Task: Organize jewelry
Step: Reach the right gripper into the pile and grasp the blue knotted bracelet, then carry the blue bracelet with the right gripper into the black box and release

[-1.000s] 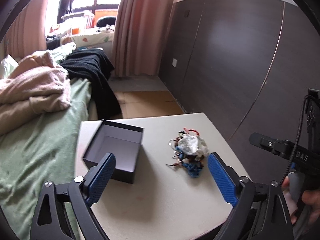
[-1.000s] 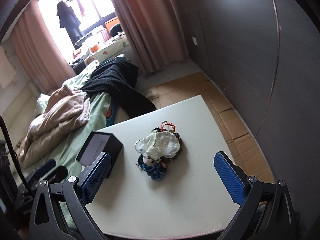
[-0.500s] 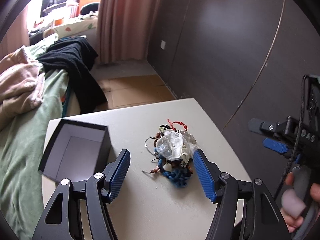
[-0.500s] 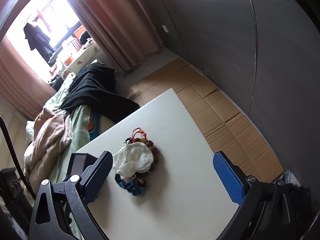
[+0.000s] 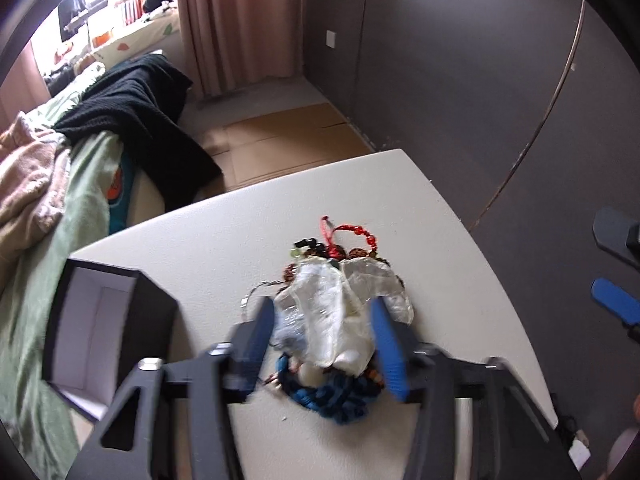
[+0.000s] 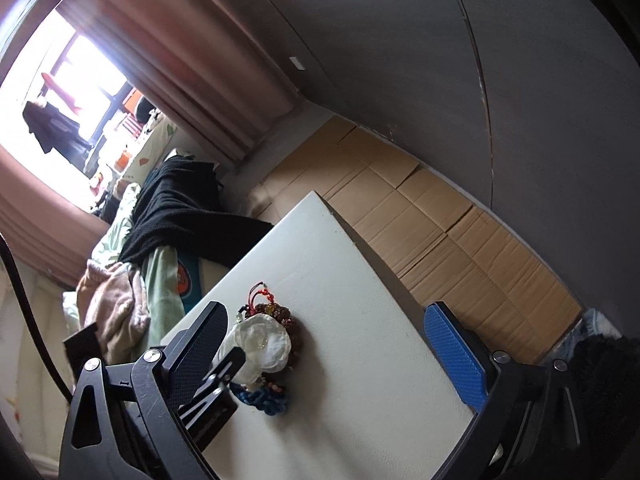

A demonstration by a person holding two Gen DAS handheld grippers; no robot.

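A heap of jewelry lies on the white table (image 5: 192,240): a sheer white pouch (image 5: 336,312) on top, a blue braided cord (image 5: 336,396), red beaded string (image 5: 356,232) and dark beads. My left gripper (image 5: 324,340) is low over the heap, its blue pads on either side of the white pouch, narrowly open. An open dark box (image 5: 100,332) stands to the left. In the right wrist view the heap (image 6: 264,344) lies beside the left finger; my right gripper (image 6: 332,348) is wide open, tilted, above the table (image 6: 360,288).
A bed with green sheet (image 5: 60,216), pink blanket and black garment (image 5: 144,120) lies left of the table. Cardboard covers the floor (image 6: 440,216). A dark panelled wall (image 5: 460,60) stands behind. The right gripper's blue pad (image 5: 612,304) shows at the right edge.
My left gripper has moved down and forward onto the heap and narrowed around the white pouch. My right gripper has tilted and swung to the right, staying wide open.
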